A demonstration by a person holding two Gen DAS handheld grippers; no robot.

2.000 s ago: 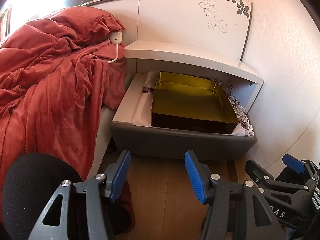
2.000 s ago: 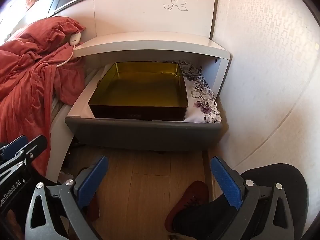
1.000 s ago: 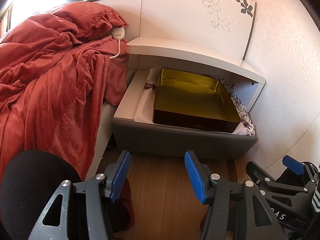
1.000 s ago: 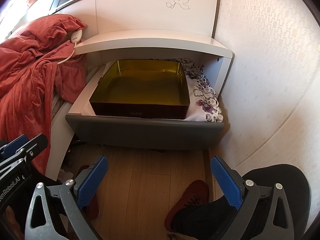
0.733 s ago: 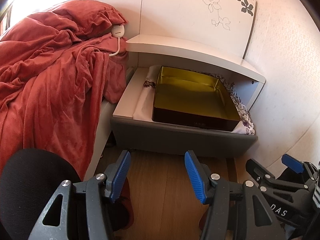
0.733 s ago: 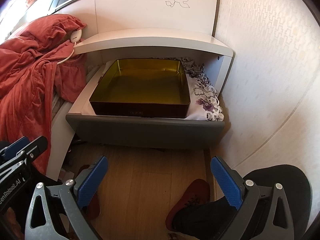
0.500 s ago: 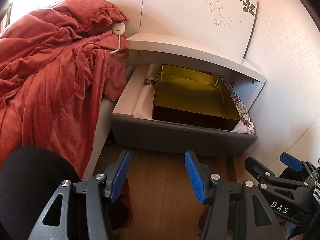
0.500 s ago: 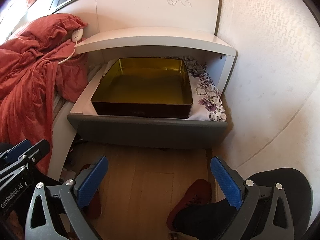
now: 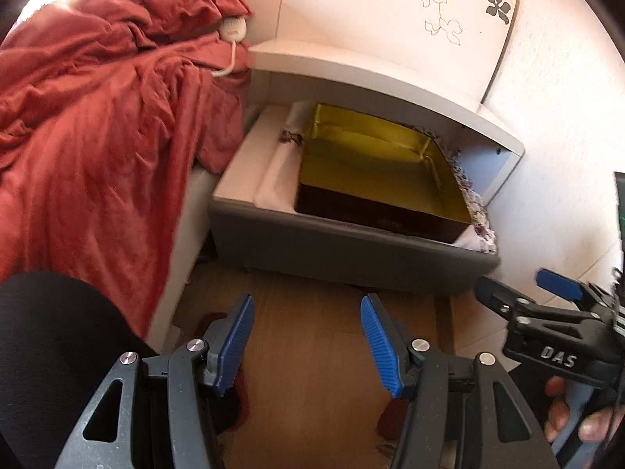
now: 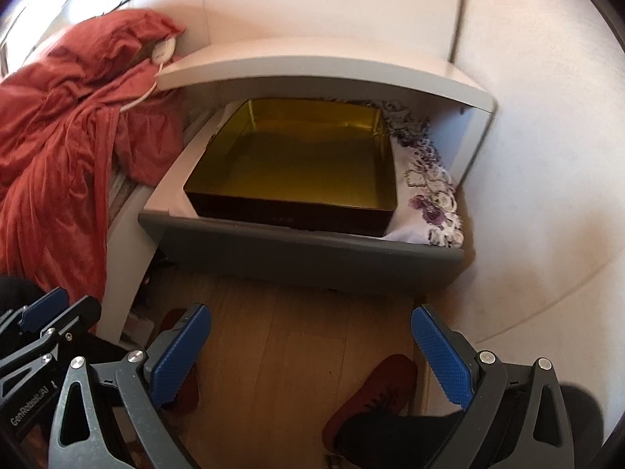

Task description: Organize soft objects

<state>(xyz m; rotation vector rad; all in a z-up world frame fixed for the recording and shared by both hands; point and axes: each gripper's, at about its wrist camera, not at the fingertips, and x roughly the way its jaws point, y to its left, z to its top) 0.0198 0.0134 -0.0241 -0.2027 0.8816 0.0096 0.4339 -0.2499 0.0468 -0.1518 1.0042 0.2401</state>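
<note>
A rumpled red blanket (image 9: 97, 125) covers the bed on the left; it also shows in the right wrist view (image 10: 58, 148). An open grey drawer (image 9: 343, 250) of the white bedside table holds an empty gold-lined box (image 9: 375, 179) on a floral cloth (image 10: 425, 191). My left gripper (image 9: 306, 342) is open and empty above the wooden floor, short of the drawer. My right gripper (image 10: 312, 355) is open wide and empty, also over the floor in front of the drawer (image 10: 304, 250).
A white controller with a cord (image 9: 233, 27) lies on the blanket by the table top (image 9: 375, 78). A wall (image 10: 547, 156) stands close on the right. Red slippers (image 10: 371, 398) and the person's dark-clad legs are on the floor.
Both grippers have moved a little forward and tilted; the view swings slightly, with the drawer now nearer. Both jaws stay open and empty.
</note>
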